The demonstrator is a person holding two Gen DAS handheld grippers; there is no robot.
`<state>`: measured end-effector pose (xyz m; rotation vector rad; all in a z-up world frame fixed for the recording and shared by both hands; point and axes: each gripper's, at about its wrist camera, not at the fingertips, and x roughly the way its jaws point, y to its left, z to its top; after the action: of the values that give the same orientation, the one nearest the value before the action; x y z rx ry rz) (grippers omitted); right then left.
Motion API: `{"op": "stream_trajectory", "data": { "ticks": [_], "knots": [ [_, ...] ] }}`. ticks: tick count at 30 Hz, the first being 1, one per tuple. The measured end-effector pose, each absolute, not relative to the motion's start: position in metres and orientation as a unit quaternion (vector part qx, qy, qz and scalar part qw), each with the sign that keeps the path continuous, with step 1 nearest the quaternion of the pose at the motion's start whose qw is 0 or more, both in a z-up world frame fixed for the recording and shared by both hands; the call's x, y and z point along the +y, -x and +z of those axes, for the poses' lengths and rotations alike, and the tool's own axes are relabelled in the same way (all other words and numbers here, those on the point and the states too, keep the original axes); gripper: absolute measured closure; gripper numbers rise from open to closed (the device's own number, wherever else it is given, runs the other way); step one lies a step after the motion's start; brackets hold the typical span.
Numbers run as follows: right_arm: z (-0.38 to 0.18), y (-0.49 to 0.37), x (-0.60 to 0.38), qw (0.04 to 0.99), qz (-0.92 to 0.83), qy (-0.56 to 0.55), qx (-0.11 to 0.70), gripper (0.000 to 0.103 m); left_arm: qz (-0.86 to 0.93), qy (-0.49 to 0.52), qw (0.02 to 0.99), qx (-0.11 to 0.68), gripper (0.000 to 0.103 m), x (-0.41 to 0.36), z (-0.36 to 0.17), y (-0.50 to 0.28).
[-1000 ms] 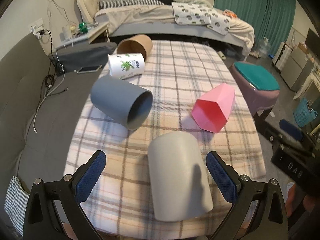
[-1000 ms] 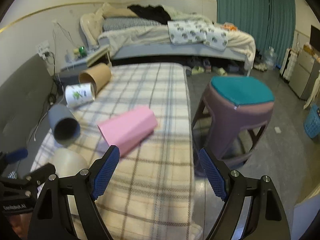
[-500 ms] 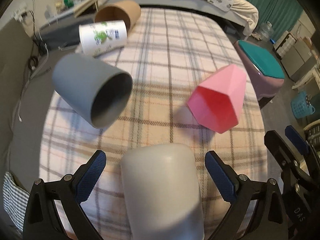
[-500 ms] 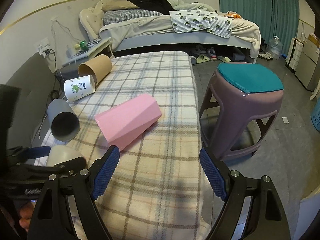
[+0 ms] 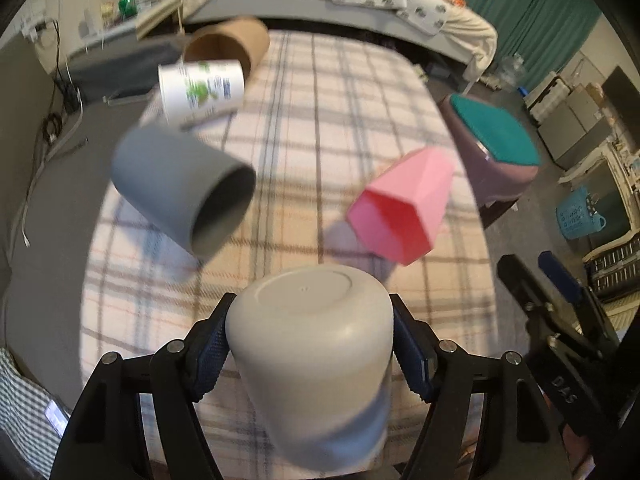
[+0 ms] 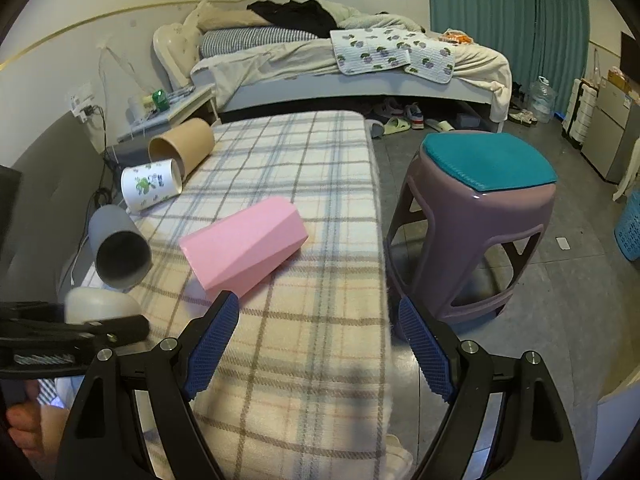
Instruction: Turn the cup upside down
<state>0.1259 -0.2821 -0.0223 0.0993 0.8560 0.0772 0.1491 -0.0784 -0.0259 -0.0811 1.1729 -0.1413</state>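
Left claw (image 5: 310,354) is pinching the white cup (image 5: 312,344), blue pads (image 5: 208,354) pressing on both its sides. The cup is showing its closed base toward the camera, sitting at the near end of the plaid surface (image 5: 340,120); its lower part is blurring out, the rim is not showing, and whether it is touching the cloth cannot be told. In the right wrist view only a rounded part of the cup (image 6: 98,304) is showing, the rest being covered by the left claw's black frame.

Right claw (image 6: 318,344) is standing spread, holding nothing, hovering over the surface's near right edge. Its frame is being cut off at the bottom of the view.

Lying on their sides on the surface: grey cup (image 5: 182,192) with its mouth toward the camera, pink cup (image 5: 402,208) to its right, printed cup (image 5: 200,90) and brown cup (image 5: 226,42) farther back, these two touching or nearly so. The grey cup's far end is blurring in the left view.

Stool (image 6: 480,208) is standing on the floor just beside the surface. A bed (image 6: 360,68) is running across the background
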Motion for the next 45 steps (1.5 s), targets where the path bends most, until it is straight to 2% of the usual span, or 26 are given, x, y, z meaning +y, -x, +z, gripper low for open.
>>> {"op": "stream_trajectory", "data": {
  "ticks": [10, 37, 43, 45],
  "knots": [
    [-0.014, -0.117, -0.278, 0.919, 0.04, -0.047, 0.39, 0.021, -0.041, -0.012, 0.877, 0.479, 0.03, -0.082, -0.006, -0.151],
    [-0.018, -0.12, -0.279, 0.917, 0.043, -0.062, 0.392, 0.021, -0.043, -0.048, 0.878, 0.474, 0.03, -0.096, -0.028, -0.194],
    [-0.018, -0.12, -0.279, 0.917, 0.043, -0.061, 0.393, 0.021, -0.039, -0.038, 0.871, 0.488, 0.029, -0.095, -0.034, -0.198],
    [-0.018, -0.12, -0.279, 0.916, 0.043, -0.062, 0.393, 0.021, -0.041, -0.034, 0.872, 0.487, 0.023, -0.096, -0.033, -0.197]
  ]
}}
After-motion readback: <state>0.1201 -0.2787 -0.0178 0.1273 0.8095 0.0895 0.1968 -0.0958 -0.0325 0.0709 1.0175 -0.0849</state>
